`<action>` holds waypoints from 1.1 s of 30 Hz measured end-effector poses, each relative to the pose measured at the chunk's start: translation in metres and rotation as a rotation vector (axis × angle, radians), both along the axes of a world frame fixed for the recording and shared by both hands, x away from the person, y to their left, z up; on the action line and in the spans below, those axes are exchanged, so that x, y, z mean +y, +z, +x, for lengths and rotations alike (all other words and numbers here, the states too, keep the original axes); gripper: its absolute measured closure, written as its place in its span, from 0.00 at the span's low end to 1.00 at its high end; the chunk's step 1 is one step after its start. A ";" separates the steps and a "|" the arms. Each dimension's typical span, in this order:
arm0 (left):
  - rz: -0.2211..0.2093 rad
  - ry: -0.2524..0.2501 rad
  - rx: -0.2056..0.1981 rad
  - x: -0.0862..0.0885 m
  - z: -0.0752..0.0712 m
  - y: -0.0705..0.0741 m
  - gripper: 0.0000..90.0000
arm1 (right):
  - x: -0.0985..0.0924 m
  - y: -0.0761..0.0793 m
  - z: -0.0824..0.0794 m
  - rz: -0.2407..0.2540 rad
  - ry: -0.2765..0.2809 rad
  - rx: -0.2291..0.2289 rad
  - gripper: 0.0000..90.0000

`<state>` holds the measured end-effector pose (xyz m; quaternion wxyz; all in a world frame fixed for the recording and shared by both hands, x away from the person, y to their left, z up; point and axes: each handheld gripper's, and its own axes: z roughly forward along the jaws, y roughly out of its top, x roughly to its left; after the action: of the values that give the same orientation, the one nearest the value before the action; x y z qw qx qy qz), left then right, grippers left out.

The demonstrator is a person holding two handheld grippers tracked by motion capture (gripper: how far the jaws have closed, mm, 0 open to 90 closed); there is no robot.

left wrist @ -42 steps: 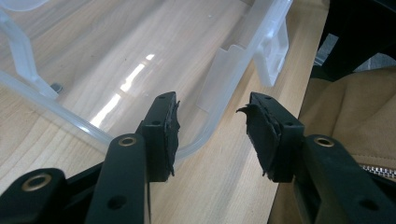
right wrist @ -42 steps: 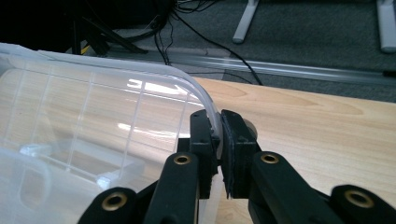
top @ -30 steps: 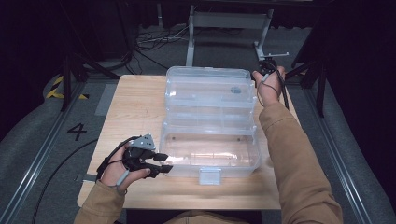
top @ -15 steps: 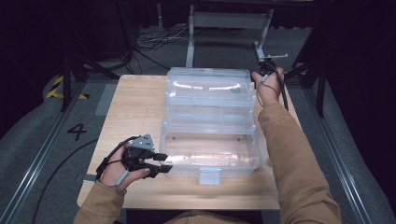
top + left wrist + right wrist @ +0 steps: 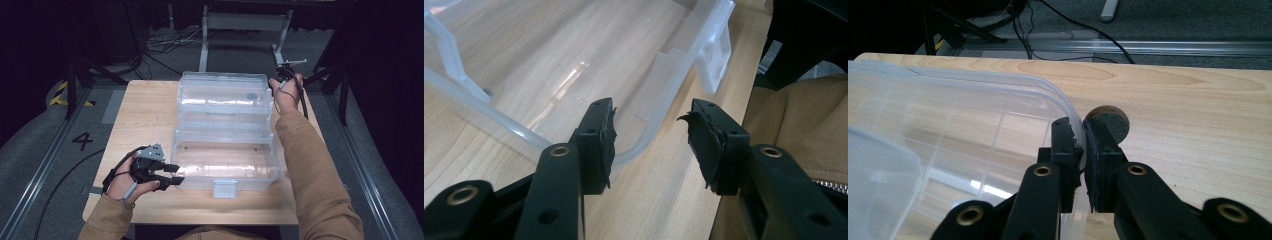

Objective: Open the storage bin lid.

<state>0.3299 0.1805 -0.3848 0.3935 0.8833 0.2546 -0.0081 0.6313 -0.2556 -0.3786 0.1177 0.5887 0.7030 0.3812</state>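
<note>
Right gripper [image 5: 1082,137] on lid rim [image 5: 1068,112]

A light wooden table [image 5: 145,115] fills the middle of the high view, standing on grey floor [image 5: 45,150]. A clear plastic box [image 5: 225,160] lies open directly on it, right of centre, its lid [image 5: 222,95] stretching toward the table's far edge. The table's left part is bare wood.
</note>
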 end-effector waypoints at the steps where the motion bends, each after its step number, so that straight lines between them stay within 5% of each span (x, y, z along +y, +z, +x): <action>1: -0.001 0.000 0.000 0.000 0.000 0.000 0.60 | 0.000 0.000 0.000 0.000 0.000 0.000 0.94; 19: -0.001 0.006 0.000 0.000 0.000 0.000 0.60 | -0.002 -0.002 0.001 0.002 0.028 -0.009 0.90; 27: -0.001 0.004 0.002 0.000 0.001 -0.001 0.59 | -0.006 0.003 -0.002 -0.028 0.048 -0.066 0.76; 33: 0.014 0.015 -0.007 0.002 0.007 0.003 0.58 | -0.014 0.021 -0.021 -0.057 0.088 -0.172 0.68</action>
<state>0.3366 0.1824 -0.3815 0.3883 0.8841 0.2601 -0.0003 0.6107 -0.2699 -0.3576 0.1778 0.5188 0.7260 0.4150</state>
